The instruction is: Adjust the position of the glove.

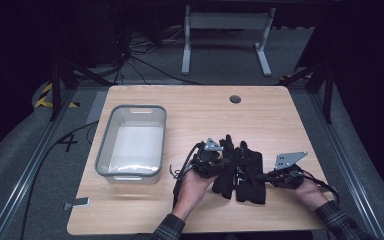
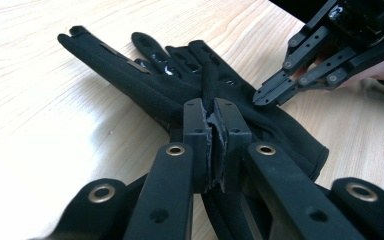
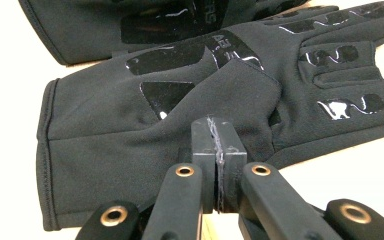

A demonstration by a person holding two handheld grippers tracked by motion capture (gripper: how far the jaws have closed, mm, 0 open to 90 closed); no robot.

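Observation:
Two black gloves [image 1: 240, 177] with glossy grip patches lie side by side on the wooden table [image 1: 190, 115], near its front edge. My left gripper [image 2: 214, 107] is shut on a raised strip of fabric, a finger or thumb of the near glove [image 2: 145, 85]. In the high view it [image 1: 225, 161] sits at the gloves' left side. My right gripper [image 3: 218, 127] is shut at the folded thumb flap of the palm-up glove [image 3: 130, 125], the fabric running into its tips. The second glove [image 3: 90, 25] lies just behind. From the left gripper view, the right gripper [image 2: 262, 96] touches the glove's edge.
A grey-rimmed, empty plastic bin [image 1: 98, 155] stands on the left half of the table. A round cable hole [image 1: 235, 99] is at the back centre. Forearms in plaid sleeves [image 1: 170, 227] enter from the front edge.

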